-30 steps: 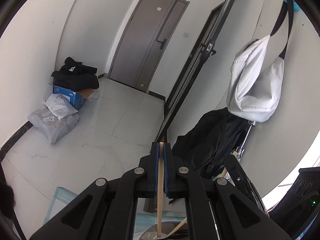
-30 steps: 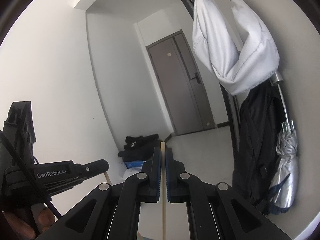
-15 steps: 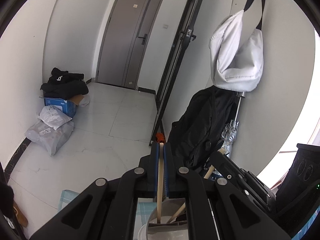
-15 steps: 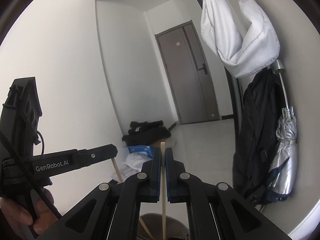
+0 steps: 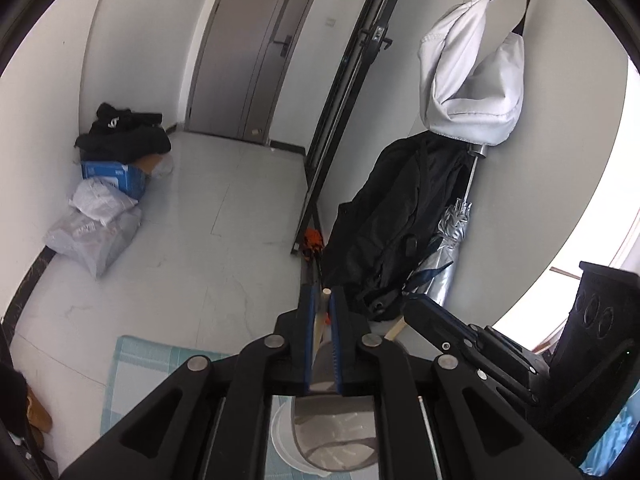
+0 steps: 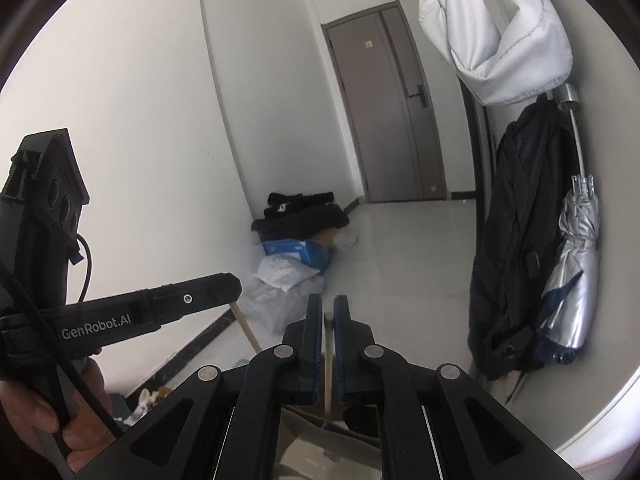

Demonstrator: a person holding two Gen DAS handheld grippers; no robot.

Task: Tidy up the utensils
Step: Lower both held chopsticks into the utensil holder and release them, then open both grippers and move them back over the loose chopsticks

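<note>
The lower length of the pale wooden chopstick (image 5: 321, 316) between the left gripper's (image 5: 323, 300) opening jaws disappears behind the black finger linkage, so its bottom end cannot be seen. The grey metal container (image 5: 334, 436) below it is covered on both sides by the gripper arms and cut by the bottom edge; the faint shapes inside are too blurred to name. In the right wrist view, the thin pale stick (image 6: 328, 356) between the right gripper's (image 6: 328, 310) blue pads is smeared, and its tip probably ends near the pad tops. The hand (image 6: 52, 420) at far left is cropped by the edge.
</note>
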